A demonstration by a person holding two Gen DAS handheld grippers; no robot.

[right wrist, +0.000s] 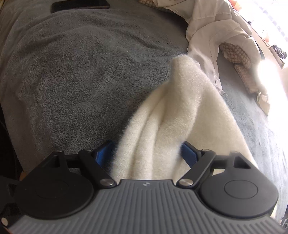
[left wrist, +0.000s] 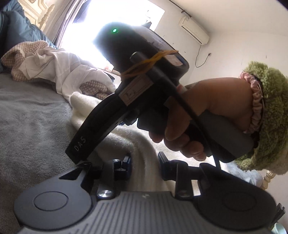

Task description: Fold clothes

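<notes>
Tongs on our right (right wrist: pixel 147 154) stand apart around a bunched ridge of the cream sweater (right wrist: pixel 180 111) at lower centre on the grey bed (right wrist: pixel 72 72), while the left tongs (left wrist: pixel 144 162) sit narrowed astride another fold. We judge both should clamp through all layers before lifting, keeping the edge taut.

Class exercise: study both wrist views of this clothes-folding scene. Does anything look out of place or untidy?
Yes. A dark phone lies on the grey blanket among the laundry. The white shirt sits crumpled over a checked garment, unfolded.
</notes>
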